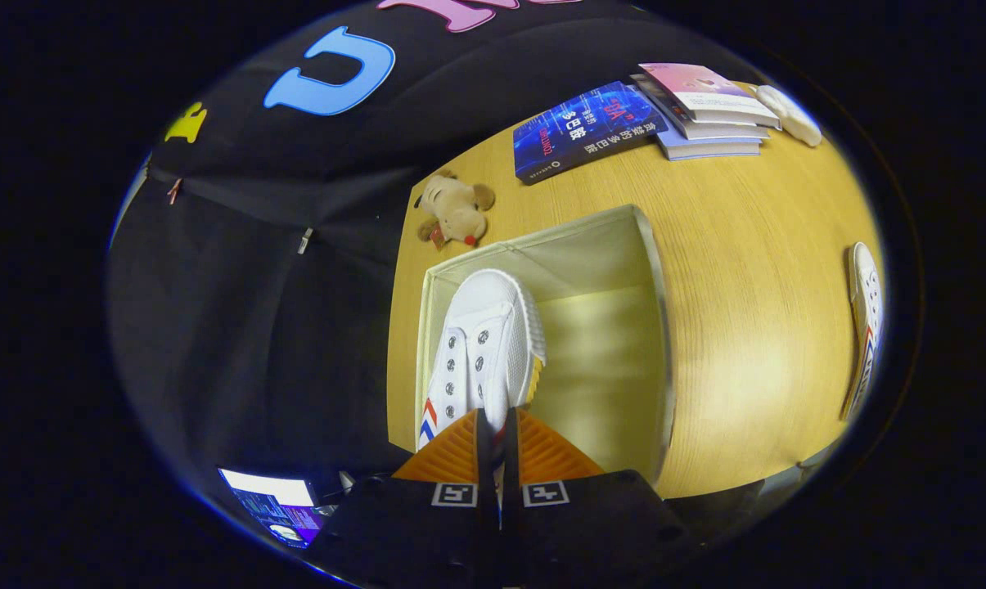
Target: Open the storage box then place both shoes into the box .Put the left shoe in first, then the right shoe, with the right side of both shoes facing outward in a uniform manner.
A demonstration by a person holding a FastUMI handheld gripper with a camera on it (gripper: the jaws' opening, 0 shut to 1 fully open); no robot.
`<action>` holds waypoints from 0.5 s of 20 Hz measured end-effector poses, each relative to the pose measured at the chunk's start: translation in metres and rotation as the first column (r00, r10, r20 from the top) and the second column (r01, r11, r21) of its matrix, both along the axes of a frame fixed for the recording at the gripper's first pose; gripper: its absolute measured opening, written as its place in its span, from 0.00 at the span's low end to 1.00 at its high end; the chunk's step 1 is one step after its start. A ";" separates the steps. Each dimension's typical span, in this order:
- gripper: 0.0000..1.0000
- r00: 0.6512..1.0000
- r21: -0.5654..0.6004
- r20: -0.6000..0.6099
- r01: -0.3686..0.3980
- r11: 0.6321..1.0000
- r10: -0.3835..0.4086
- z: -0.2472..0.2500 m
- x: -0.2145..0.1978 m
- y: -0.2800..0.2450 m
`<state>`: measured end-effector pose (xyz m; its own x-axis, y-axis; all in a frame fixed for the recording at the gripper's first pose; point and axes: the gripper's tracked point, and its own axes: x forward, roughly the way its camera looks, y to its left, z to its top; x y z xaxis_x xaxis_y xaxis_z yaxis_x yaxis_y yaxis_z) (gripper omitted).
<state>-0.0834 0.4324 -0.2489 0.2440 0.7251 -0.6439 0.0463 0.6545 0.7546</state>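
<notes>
A white sneaker (480, 352) with red and blue side stripes hangs toe-forward just ahead of my gripper (497, 433), whose two fingers are shut on its heel collar. The shoe sits over the left part of the open white storage box (652, 327), against its left wall; I cannot tell whether it touches the box floor. A second white sneaker (865, 323) with the same stripes lies on the wooden table far to the right of the box.
A small plush dog (456, 211) lies just beyond the box's far left corner. A blue book (583, 129) and a stack of books (705, 110) with a white object (791, 114) beside it rest at the table's far side. A lit screen (276, 503) shows below the table.
</notes>
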 end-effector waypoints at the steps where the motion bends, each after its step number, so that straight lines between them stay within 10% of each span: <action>1: 0.05 1.000 0.004 0.004 0.000 1.000 0.000 0.002 0.000 0.002; 10: 0.05 0.999 -0.031 -0.027 -0.022 0.999 0.022 -0.021 0.005 0.008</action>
